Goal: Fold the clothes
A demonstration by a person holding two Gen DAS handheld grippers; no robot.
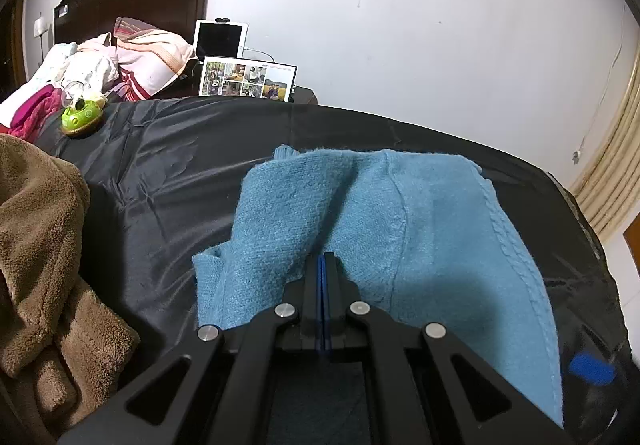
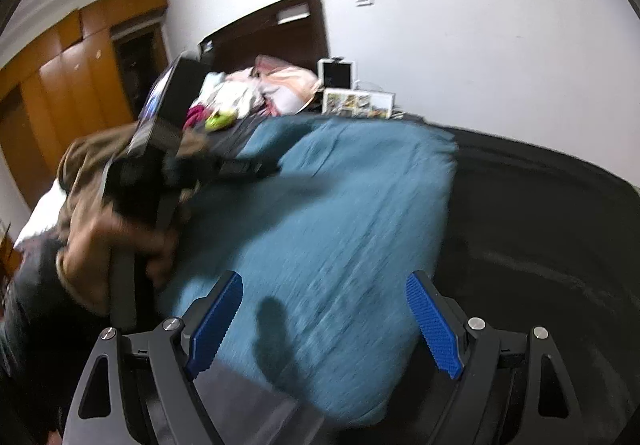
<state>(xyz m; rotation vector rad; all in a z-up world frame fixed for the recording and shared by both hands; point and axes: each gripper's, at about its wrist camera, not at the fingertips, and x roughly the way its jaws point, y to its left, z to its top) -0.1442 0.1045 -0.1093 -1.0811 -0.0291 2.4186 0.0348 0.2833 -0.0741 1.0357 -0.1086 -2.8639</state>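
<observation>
the blue knit sweater (image 1: 400, 229) lies spread on the black sheet (image 1: 168, 165) that covers the bed, filling the middle of both views; in the right wrist view it is motion-blurred, and its far edge sits toward one o'clock near the sheet's bare part. the left gripper (image 1: 325, 257) is clenched, its two blue-lined tips pressed together right at a fold of the sweater, with knit bunched up at eleven o'clock of the tips; whether any cloth is pinched between them cannot be told. the right gripper (image 2: 324, 325) hangs released above the near part of the sweater, its blue pads wide apart with nothing between them. in the right wrist view a hand (image 2: 120, 245) grips the left tool's handle at nine o'clock. a brown fleece garment (image 1: 44, 257) is heaped on the sheet at nine o'clock of the sweater, apart from it. farther out at eleven o'clock stand a green toy (image 1: 80, 117), pillows (image 1: 152, 57), a photo frame (image 1: 248, 81) and a tablet (image 1: 221, 39) below the white wall (image 1: 440, 13).
</observation>
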